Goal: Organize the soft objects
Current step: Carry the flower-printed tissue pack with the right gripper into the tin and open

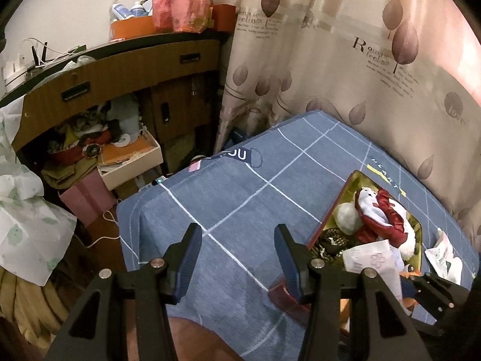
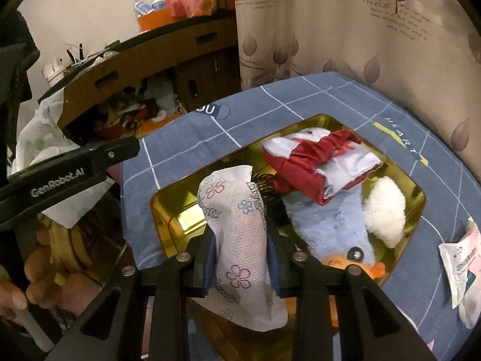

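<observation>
My right gripper (image 2: 240, 240) is shut on a white floral tissue pack (image 2: 240, 210) and holds it above the near end of a gold-lined box (image 2: 168, 207). The box holds a white and red plush toy (image 2: 318, 156), a white fluffy ball (image 2: 383, 207) and a blue plush with orange parts (image 2: 327, 225). My left gripper (image 1: 237, 249) is open and empty over the blue bedsheet (image 1: 240, 186), left of the box (image 1: 350, 185). The tissue pack also shows in the left wrist view (image 1: 372, 261).
A second tissue pack (image 2: 463, 258) lies on the sheet right of the box. A leaf-print curtain (image 1: 345, 60) hangs behind the bed. A cluttered wooden desk (image 1: 120, 69) with an open drawer (image 1: 132, 156) stands to the left. A pink box (image 1: 87, 195) sits on the floor.
</observation>
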`<state>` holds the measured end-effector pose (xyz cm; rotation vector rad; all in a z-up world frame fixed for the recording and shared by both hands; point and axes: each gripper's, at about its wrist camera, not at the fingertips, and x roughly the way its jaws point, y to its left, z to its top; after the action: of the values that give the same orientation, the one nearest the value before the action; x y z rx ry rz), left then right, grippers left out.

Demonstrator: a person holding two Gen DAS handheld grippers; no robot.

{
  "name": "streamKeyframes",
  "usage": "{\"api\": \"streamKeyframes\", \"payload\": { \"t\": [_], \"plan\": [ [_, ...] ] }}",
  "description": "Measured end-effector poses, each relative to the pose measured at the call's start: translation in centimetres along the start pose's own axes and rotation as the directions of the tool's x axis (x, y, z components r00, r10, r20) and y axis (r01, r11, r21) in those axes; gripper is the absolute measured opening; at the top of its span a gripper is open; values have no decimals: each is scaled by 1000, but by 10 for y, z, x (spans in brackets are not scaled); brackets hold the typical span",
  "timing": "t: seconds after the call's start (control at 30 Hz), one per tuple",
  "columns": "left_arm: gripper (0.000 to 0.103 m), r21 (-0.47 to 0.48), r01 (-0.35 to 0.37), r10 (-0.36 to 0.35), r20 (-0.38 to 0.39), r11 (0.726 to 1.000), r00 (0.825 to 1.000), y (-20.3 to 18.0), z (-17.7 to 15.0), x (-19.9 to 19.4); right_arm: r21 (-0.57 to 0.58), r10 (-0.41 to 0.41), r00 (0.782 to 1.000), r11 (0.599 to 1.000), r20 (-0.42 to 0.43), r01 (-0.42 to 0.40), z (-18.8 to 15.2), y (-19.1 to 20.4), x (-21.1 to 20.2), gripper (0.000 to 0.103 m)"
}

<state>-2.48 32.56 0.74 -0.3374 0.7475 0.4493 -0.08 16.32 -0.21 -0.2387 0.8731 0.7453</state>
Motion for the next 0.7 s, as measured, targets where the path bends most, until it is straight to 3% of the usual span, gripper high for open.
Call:
{"api": "streamKeyframes", "payload": {
  "t": [0.17,0.27,0.33,0.4,0.7],
  "plan": [
    [51,8,1,-1,4,1000,1000,-3,-1,-1,-15,-6,1000,1000,-11,6,-2,4,7,31],
    [51,8,1,-1,2,1000,1000,-4,-2,-1,-21,-13,1000,1000,-11,13,-3,5,9,37],
    [51,9,2,-2,-1,1000,1000,-4,-2,-1,-27,-18,1000,999,-9,18,-3,6,9,50],
    [51,11,1,-1,1,1000,1000,-5,-1,-1,-22,-16,1000,1000,-5,16,-4,6,7,56],
    [51,36,4,-4,4,999,1000,-11,-4,-1,-14,-21,999,1000,44,21,-4,5,-17,68]
  ]
}}
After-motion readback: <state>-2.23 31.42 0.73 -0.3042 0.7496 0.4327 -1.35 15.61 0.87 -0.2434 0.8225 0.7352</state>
